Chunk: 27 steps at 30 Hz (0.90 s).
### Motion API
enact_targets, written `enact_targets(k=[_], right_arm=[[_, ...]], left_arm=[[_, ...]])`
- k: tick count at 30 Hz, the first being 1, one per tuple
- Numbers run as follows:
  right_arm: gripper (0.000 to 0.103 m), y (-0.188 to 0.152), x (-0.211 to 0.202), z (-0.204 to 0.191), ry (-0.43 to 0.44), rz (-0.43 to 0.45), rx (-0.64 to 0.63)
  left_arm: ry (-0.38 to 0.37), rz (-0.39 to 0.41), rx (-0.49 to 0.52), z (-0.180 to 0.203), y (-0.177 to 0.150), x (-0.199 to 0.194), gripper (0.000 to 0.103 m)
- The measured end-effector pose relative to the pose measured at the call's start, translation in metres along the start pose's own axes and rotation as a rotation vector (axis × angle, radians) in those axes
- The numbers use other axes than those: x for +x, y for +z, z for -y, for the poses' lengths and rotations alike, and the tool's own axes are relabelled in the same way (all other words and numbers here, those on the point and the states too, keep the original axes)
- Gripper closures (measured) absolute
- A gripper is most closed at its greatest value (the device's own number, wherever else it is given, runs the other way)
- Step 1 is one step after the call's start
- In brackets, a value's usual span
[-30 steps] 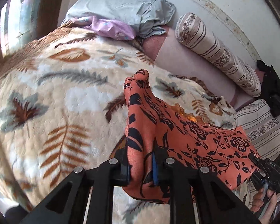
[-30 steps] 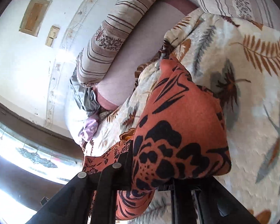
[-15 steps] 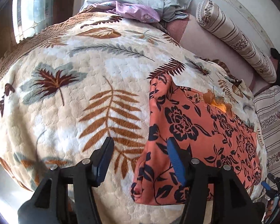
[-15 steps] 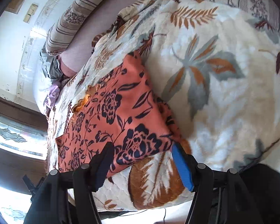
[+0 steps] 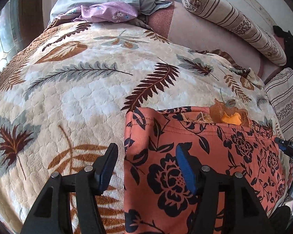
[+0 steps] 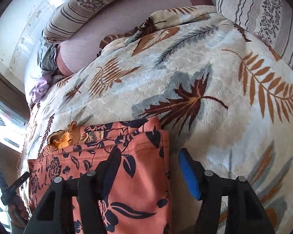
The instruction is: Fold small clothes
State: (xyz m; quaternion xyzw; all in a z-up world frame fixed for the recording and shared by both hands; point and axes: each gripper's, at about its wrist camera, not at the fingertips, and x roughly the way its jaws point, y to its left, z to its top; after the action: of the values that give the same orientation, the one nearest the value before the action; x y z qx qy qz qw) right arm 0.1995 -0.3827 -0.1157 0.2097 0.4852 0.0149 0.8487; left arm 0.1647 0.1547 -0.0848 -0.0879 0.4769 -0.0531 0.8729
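We note the orange floral garment (image 5: pixel 195 156) lying flat on the leaf-print blanket (image 5: pixel 78 89); left gripper (image 5: pixel 146 167) released, right gripper (image 6: pixel 146 169) closing, straddling its edge, gripping nothing. Striped bolster (image 5: pixel 234 21) behind.

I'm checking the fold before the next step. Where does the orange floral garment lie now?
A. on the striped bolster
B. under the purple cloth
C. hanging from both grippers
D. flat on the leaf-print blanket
D: the orange floral garment lies flat on the leaf-print blanket; no pads press it.

Open blanket (image 5: pixel 72 89) ahead; bolster (image 5: pixel 234 21) along far edge.
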Motion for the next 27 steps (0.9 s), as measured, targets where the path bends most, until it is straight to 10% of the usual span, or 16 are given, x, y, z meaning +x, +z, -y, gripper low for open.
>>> enact_targets(k=[5,9,18,23,27], right_arm=[[0.077,-0.005,0.007,-0.002,-0.054,-0.024,-0.044],[0.085,-0.004,0.007,-0.002,-0.063,-0.030,-0.060],[0.097,0.006,-0.034,-0.049,-0.171,0.139,-0.240],[0.095,0.020,0.029,-0.027,-0.181,0.017,-0.180],[0.084,0.010,0.026,-0.010,-0.120,0.047,-0.061]], left_arm=[[0.018,-0.023,-0.002,-0.002,0.009,0.018,0.041],[0.053,-0.034,0.011,0.000,0.014,0.023,0.097],[0.057,0.128,0.011,0.004,0.024,-0.019,0.098],[0.148,-0.037,-0.002,-0.005,0.022,0.049,0.093],[0.112,0.004,-0.037,-0.008,0.022,0.027,0.079]])
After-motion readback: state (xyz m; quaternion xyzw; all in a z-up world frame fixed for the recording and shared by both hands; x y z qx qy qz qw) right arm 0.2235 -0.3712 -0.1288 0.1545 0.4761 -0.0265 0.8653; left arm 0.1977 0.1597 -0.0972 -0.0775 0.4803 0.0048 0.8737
